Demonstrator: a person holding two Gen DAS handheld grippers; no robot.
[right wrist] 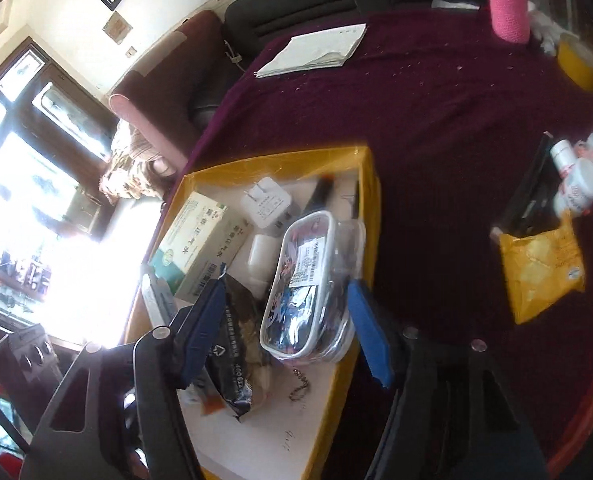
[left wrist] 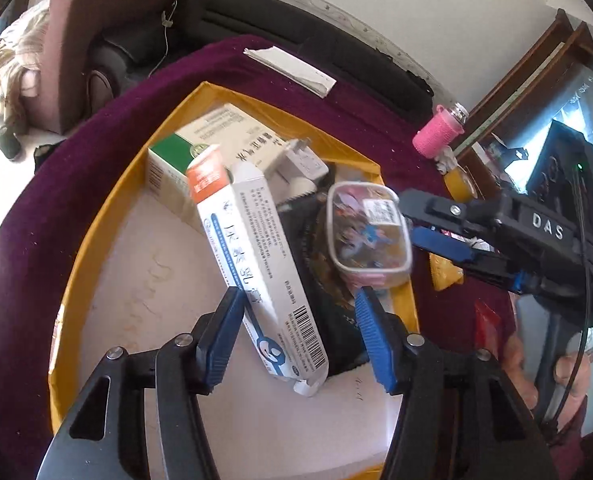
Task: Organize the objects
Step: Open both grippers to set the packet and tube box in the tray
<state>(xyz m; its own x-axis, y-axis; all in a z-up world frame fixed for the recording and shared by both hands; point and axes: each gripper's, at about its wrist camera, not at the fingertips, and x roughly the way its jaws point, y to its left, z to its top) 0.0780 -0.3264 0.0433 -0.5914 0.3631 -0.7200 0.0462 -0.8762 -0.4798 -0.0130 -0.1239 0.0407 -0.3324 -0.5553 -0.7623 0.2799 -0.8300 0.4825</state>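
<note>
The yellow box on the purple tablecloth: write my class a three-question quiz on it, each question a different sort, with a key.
1. True or false: the white charger plug lies outside the yellow box.
2. Multiple choice: the left gripper has its jaws
A) clamped on the pink bottle
B) open on either side of the long white carton
C) shut on nothing
3. Fill in: the right gripper is open around the clear zip ____.

Key: 1 false, since it lies inside, beside the green and white box. 2 B. 3 pouch.
</note>
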